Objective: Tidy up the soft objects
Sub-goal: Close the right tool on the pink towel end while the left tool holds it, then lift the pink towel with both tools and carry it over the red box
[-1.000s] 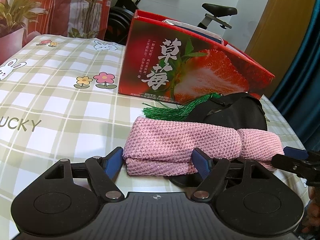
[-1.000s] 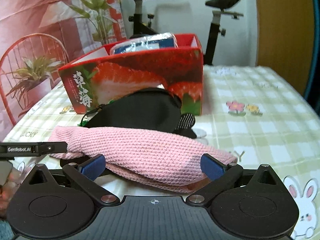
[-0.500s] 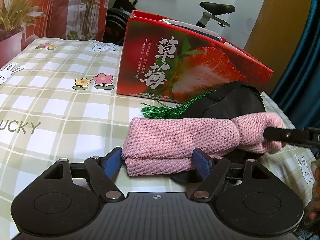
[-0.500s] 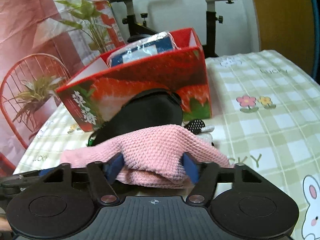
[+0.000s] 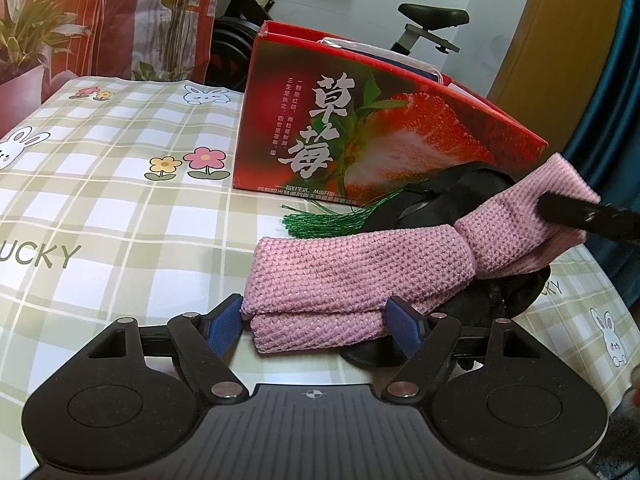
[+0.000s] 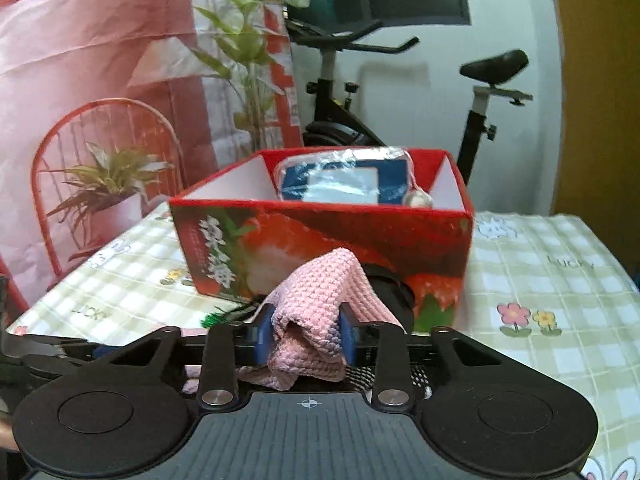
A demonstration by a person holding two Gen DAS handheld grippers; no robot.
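Your left claw (image 5: 316, 322): its blue pads stand wide apart on either side of the folded end of the pink knitted band (image 5: 356, 276). The left pad touches the band's edge, the right pad sits just beside it. You cannot tell from this view whether they press it.
Your right claw (image 6: 306, 334): its jaws have just been closing, and now they pinch the other end of the knitted band (image 6: 320, 316) into a bunched peak between the blue pads. It has a firm hold.
Pink knitted band: it stretches between your two claws. The end at your left claw lies flat and folded double on the table; the end at your right claw is lifted and slants upward in front of the box.
Black pouch (image 5: 452, 196): it lies under and behind the band, just in front of the box.
Green tassel (image 5: 320, 220): it lies flat on the tablecloth (image 5: 120, 184), between the box and the band, next to the pouch.
Red strawberry box (image 6: 320, 240): it stands open on the table behind the band, with a blue packet in clear wrap (image 6: 344, 180) inside it.
Tablecloth: green and white checks with rabbits and flowers.
Behind the table: an exercise bike (image 6: 400, 92) and potted plants (image 6: 104, 176).
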